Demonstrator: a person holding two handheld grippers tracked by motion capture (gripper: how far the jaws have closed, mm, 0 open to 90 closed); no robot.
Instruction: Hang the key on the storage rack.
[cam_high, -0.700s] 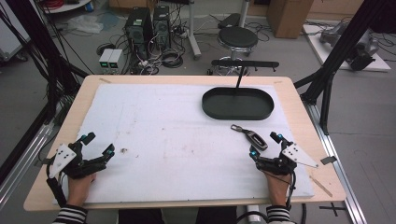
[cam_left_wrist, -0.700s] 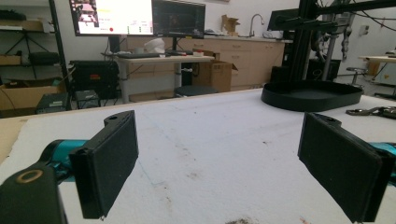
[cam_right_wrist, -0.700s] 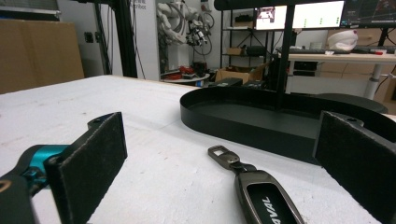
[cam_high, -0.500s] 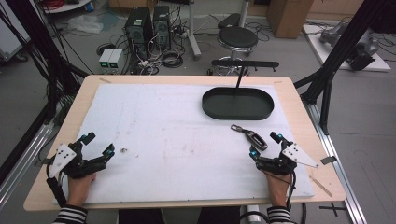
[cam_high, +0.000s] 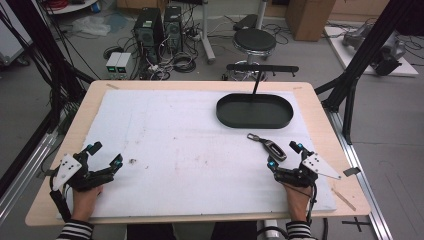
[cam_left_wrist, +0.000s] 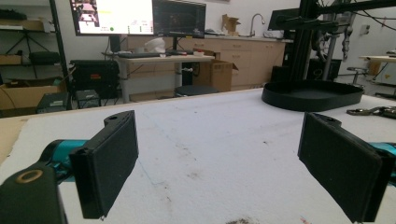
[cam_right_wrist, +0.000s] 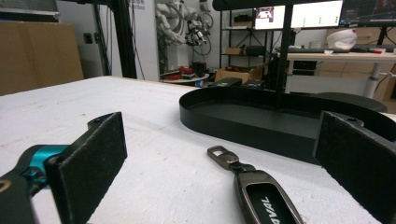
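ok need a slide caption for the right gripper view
Open right gripper low over the white mat, facing a key fob and a black oval tray.

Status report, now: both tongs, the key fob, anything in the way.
Left tongs open, empty, near table's left corner. Right tongs open, just short of key fob. Fob flat on white mat, outside black tray. Nothing between.

1. Robotics lab or workshop: a wooden table (cam_high: 320, 107) topped with a white foam sheet (cam_high: 190, 145).
2. Behind the table: computer towers (cam_high: 159, 27), tangled cables (cam_high: 177, 62), a stool (cam_high: 255, 40).
3. Beyond the table: monitors (cam_left_wrist: 137, 16), cardboard boxes (cam_left_wrist: 217, 74), cabinets with a sink tap (cam_left_wrist: 256, 21).
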